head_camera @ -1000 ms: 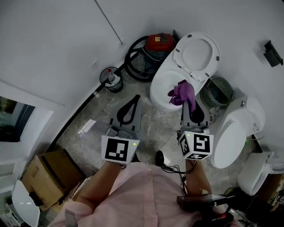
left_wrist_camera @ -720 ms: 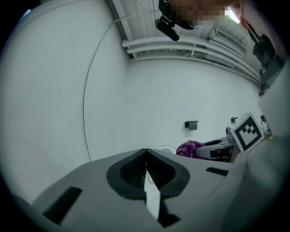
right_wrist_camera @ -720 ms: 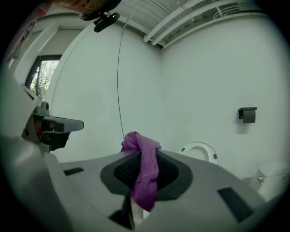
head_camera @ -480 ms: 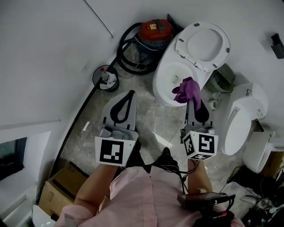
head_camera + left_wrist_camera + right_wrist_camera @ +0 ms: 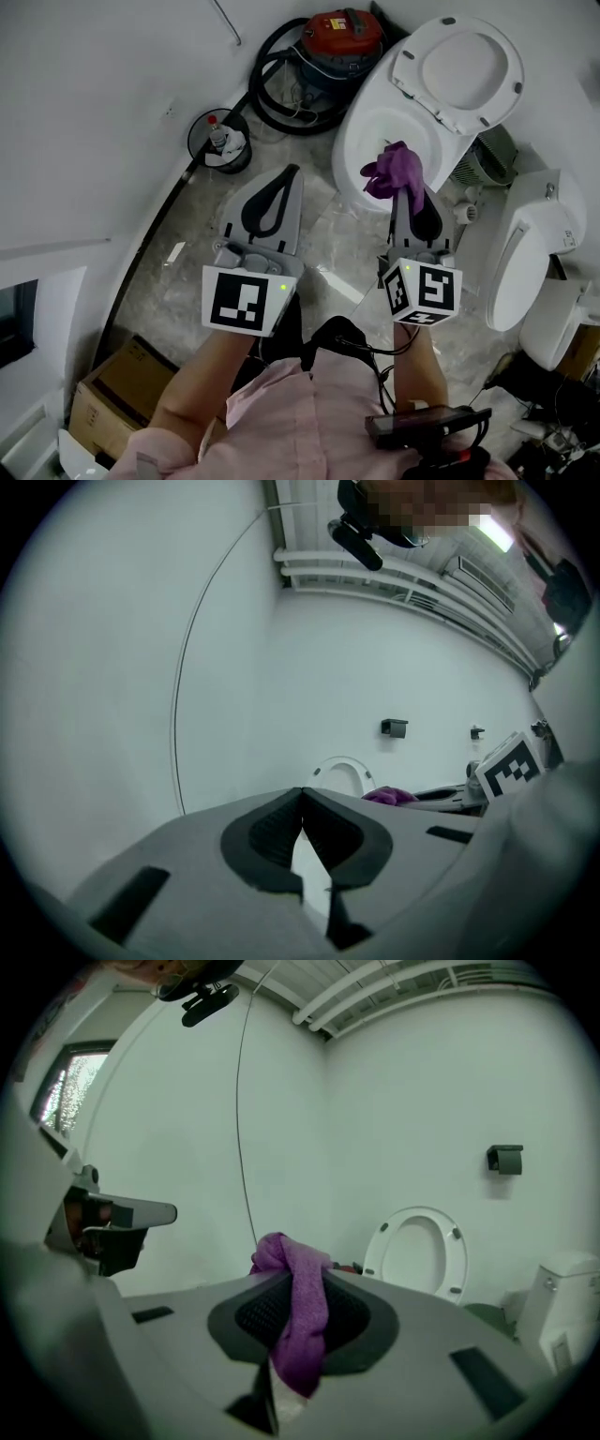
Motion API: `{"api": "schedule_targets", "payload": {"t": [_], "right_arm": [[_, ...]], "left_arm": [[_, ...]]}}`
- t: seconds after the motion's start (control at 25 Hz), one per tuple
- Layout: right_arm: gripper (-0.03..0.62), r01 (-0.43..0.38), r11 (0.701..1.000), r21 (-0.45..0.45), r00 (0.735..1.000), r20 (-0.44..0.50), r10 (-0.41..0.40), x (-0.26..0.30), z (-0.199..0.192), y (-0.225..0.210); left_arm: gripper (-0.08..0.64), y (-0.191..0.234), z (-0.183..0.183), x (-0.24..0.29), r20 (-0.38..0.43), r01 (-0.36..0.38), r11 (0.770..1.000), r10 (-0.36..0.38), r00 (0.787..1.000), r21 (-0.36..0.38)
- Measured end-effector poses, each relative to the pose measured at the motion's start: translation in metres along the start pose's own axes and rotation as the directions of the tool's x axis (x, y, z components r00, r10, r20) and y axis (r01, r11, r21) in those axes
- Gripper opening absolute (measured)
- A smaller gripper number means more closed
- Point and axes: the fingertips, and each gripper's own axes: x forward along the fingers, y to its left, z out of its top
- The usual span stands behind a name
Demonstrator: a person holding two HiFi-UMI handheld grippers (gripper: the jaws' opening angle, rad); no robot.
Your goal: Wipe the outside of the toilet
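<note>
A bathroom floor is seen from above; a white toilet (image 5: 354, 155) with its lid raised stands at upper right, beside a red vacuum cleaner (image 5: 342, 37); a second toilet (image 5: 525, 253) is set at the right edge. The right gripper (image 5: 405, 192) is clenched on a purple cloth (image 5: 394, 169), which is bunched above the jaw tips and trails down between the pads. The left gripper (image 5: 289, 173) is closed with its tips met and nothing between them, and is held over bare floor, well apart from the bowl. Compared with a second ago, the toilet is shown larger and nearer, and a cardboard box (image 5: 103, 412) has slid toward the lower left corner; the person is judged to have stepped forward. The cloth is now seen against the front of the bowl; contact cannot be told from any view. Wiping of the outer wall appears about to begin rather than under way.
</note>
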Motion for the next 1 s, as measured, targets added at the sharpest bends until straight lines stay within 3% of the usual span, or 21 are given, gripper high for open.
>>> {"api": "schedule_targets", "payload": {"t": [0.6, 0.84, 1.0], "right_arm": [[0.074, 0.019, 0.997, 0.071, 0.999, 0.027, -0.021, 0.046, -0.25, 0.042], [0.074, 0.017, 0.994, 0.104, 1.0, -0.007, -0.016, 0.075, -0.323, 0.064], [0.075, 0.02, 0.997, 0.076, 1.0, -0.011, -0.02, 0.087, -0.346, 0.064]], "left_arm": [[0.008, 0.013, -0.214, 0.027, 0.088, 0.062, 0.996, -0.068, 0.994, 0.069], [0.008, 0.034, -0.262, 0.041, 0.098, 0.074, 0.994, -0.082, 0.992, 0.082], [0.008, 0.037, -0.284, 0.06, 0.107, 0.107, 0.992, -0.114, 0.988, 0.067]]}}
